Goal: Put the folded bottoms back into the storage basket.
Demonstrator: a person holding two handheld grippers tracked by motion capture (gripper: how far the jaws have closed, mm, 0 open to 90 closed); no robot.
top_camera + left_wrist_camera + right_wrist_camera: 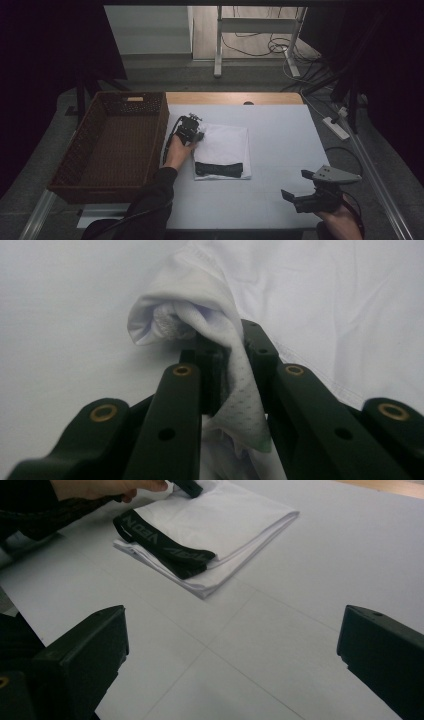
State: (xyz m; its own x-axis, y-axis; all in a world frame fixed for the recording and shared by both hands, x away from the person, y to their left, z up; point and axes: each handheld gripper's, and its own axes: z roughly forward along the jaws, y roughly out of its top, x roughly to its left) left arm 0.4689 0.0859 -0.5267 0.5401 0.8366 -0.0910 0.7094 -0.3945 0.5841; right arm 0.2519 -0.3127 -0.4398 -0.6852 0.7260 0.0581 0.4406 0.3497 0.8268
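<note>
White folded garment (225, 145) lies on my desk (280, 165); my left tongs (227, 365) pinch its corner, my right tongs (296, 186) hover apart, spread wide.

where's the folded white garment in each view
High view: the garment lies mid-table, right of the basket, with the left claw at its far-left corner.
Left gripper view: its corner is bunched between the closed jaws, and the rest spreads to the upper right.
Right gripper view: it lies upper centre, beyond the open jaws.
Shared landmark: the black band along its near edge, seen in the high and right gripper views.
</note>
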